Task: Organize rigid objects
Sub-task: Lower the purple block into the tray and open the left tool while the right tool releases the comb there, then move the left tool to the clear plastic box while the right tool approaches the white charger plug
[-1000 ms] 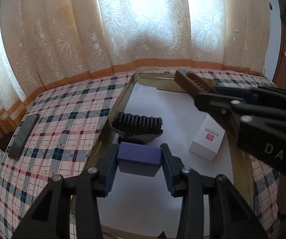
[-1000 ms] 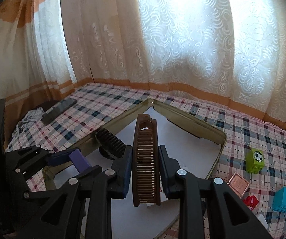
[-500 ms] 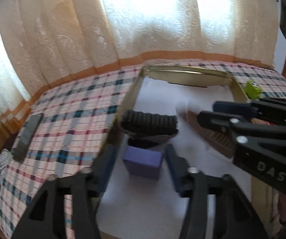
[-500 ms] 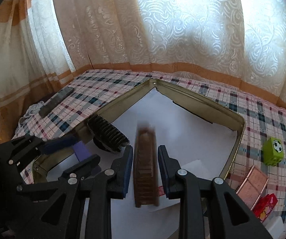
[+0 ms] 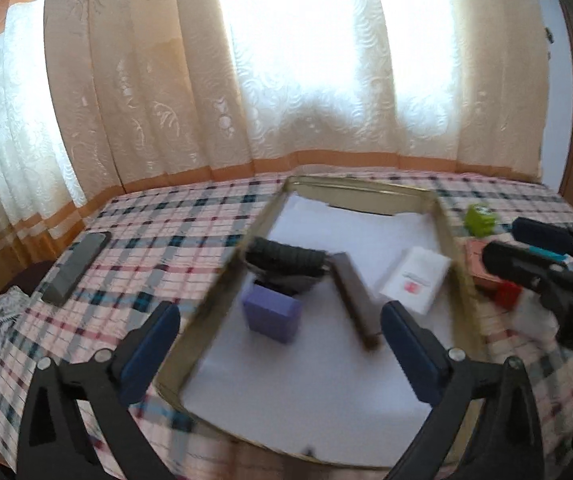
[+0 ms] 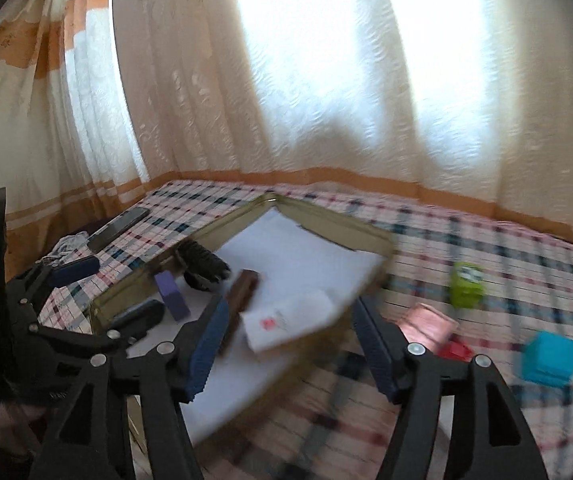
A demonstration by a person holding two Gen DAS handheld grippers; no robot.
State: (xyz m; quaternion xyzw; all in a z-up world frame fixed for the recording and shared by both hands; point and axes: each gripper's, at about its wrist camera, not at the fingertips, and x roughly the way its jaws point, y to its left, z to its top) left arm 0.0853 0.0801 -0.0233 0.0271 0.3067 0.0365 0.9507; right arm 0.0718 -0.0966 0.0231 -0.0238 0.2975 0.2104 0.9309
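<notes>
Your left gripper (image 5: 280, 350) hangs over the near end of the shallow gold-rimmed tray (image 5: 226, 280), its jaws opening wide with nothing pressed between the blue pads. The purple block (image 5: 272, 314) sits on the tray's white lining just ahead of them, free of both pads, a small squat box with a paler top face. Right behind it, touching or nearly so, lies the black ribbed brush (image 5: 286, 258), hard against the tray's left wall. The brown comb (image 5: 356, 296) lies flat on the lining, running diagonally from the brush toward your right pad; it looks long, narrow and dark, blurred along its length. The white carton (image 5: 416, 278) with a red mark rests near the tray's right wall.

Your right gripper (image 6: 288, 344) has its jaws opening too, empty; from its own camera the carton (image 6: 290, 322) and the tray's near rim show in the gap, and the comb (image 6: 242, 292) lies just beyond the left pad.

The middle and far end of the tray lining are bare. Outside the right wall, on the plaid cloth (image 6: 486, 248) covering the worktop, stand a green cube (image 6: 466, 284), a pinkish box (image 6: 426, 322), a small red piece (image 6: 456, 350) and a blue cube (image 6: 548, 358), spaced apart. A dark phone (image 5: 76, 266) lies well off to the left, near the cloth's edge by the curtain.
</notes>
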